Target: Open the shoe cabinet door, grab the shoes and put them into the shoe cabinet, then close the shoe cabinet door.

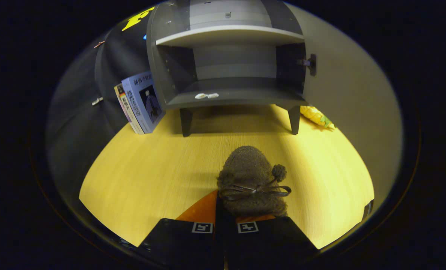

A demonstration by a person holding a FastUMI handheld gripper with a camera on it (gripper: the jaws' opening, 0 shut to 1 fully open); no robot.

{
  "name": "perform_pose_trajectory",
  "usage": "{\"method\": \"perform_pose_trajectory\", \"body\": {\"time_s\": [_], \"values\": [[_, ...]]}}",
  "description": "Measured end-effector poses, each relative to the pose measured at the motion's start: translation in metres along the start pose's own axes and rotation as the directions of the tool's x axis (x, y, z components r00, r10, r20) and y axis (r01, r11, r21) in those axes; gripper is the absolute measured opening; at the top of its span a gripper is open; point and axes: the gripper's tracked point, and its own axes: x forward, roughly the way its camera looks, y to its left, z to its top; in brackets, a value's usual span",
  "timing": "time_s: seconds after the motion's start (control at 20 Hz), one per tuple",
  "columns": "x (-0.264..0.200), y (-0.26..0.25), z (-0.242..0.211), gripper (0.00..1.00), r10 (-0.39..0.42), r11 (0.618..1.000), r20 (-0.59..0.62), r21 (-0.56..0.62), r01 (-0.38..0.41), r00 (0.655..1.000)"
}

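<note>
Sitting right at the tool [226, 217], the fuzzy brown slipper with a bow and pom-pom [251, 182] is pinched between its fingers, toe pointing ahead, just over the yellow wood-grain worktop [144, 172]. Beyond it the grey shoe cabinet [230, 71] stands with its pale door [350, 93] swung wide. Some upright books [140, 101] lean beside its left wall.

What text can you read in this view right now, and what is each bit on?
"路西法效应": on the cover and spine of the blue book leaning beside the shoe cabinet.
Spine of the second book behind it: too small to read.
On the hand-held gripper, shut on the fuzzy shoe: two square markers, patterns only, no words.
</note>
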Motion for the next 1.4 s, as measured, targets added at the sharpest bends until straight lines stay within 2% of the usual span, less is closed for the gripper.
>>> {"method": "perform_pose_trajectory", "body": {"time_s": [0.25, 0.5, 0.8, 1.1, 1.4], "values": [[-0.056, 0.004, 0.046, 0.09, 0.027, 0.999, 0.042, 0.020, -0.028, 0.999], [-0.086, 0.005, 0.099, 0.09, 0.035, 0.999, 0.043, 0.018, -0.036, 0.998], [-0.109, 0.011, 0.186, 0.09, 0.033, 0.999, 0.101, 0.023, -0.036, 0.994], [-0.100, 0.018, 0.284, 0.09, 0.036, 0.999, 0.165, 0.017, -0.040, 0.986], [-0.044, 0.019, 0.350, 0.09, 0.010, 1.000, 0.126, -0.001, -0.010, 0.992]]}}
